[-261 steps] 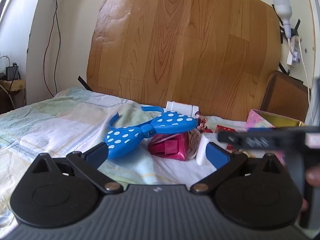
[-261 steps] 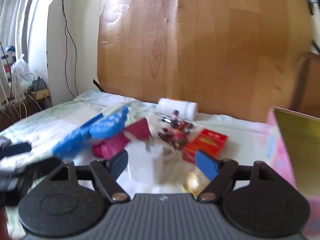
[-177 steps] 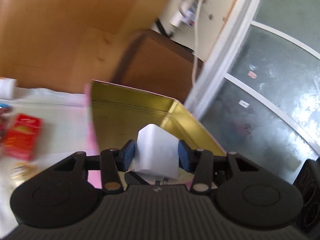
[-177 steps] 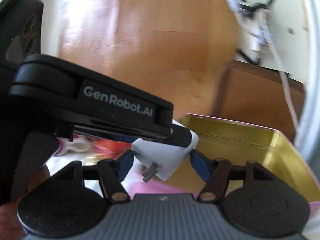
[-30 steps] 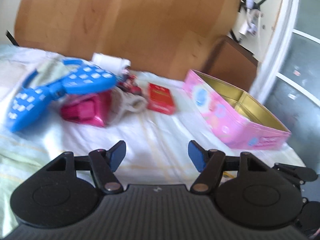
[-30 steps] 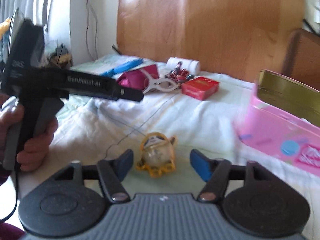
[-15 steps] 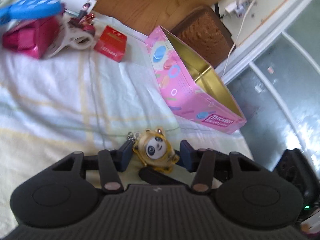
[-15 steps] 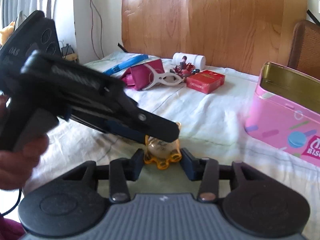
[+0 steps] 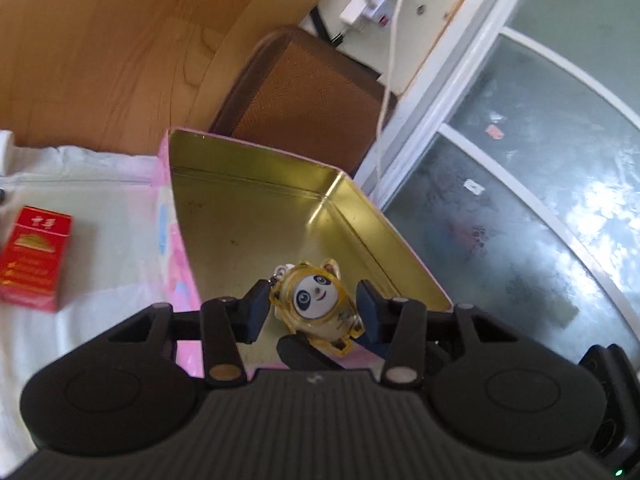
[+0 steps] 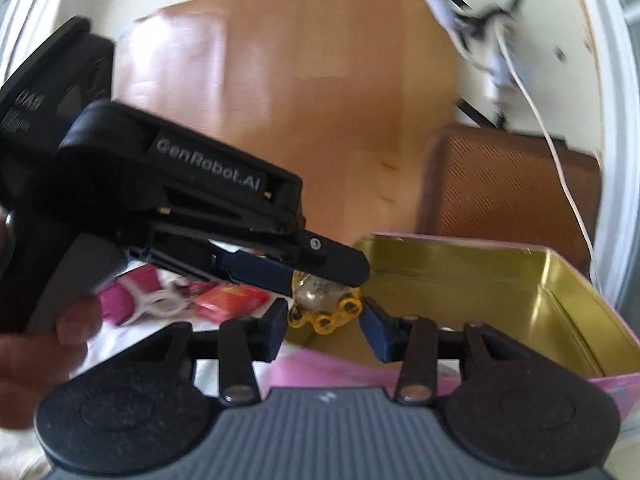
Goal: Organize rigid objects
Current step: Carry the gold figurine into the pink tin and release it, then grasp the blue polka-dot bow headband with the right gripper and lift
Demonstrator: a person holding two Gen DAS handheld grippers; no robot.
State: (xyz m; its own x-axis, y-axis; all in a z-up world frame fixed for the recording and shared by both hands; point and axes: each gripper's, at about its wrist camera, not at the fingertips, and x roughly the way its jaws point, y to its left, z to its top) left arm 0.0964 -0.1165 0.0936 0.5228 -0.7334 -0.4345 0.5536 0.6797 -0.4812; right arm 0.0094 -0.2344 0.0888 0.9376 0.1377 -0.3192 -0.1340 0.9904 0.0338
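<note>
Two grippers meet over the open pink tin (image 9: pixel 176 236) near the middle of both views. The left gripper (image 9: pixel 311 307) holds a yellow panda keychain (image 9: pixel 316 307) between its blue pads, above the tin's gold floor, panda face up. In the right wrist view the same keychain (image 10: pixel 325 307) hangs at the tip of that left gripper (image 10: pixel 320 276), which reaches in from the left of the frame. The right gripper (image 10: pixel 325 328) sits just beneath it, its fingers spread a little wider than the charm; whether they touch it I cannot tell through the blur.

The tin (image 10: pixel 560 308) rests on a pale bedsheet (image 9: pixel 100 220) with faint pastel checks. At the left edge of the left wrist view lies a red box (image 9: pixel 34 260), flat on the sheet. Lower left in the right wrist view, blurred, are a magenta pouch (image 10: pixel 120 300) and something white beside it.

Behind the bed leans a wood-grain panel (image 9: pixel 120 40), filling the upper left. A brown woven chair back (image 9: pixel 304 92) stands behind the tin. Upper right, a white power strip (image 9: pixel 368 4) trails a cord down the wall, beside frosted glass panes (image 9: pixel 540 200).
</note>
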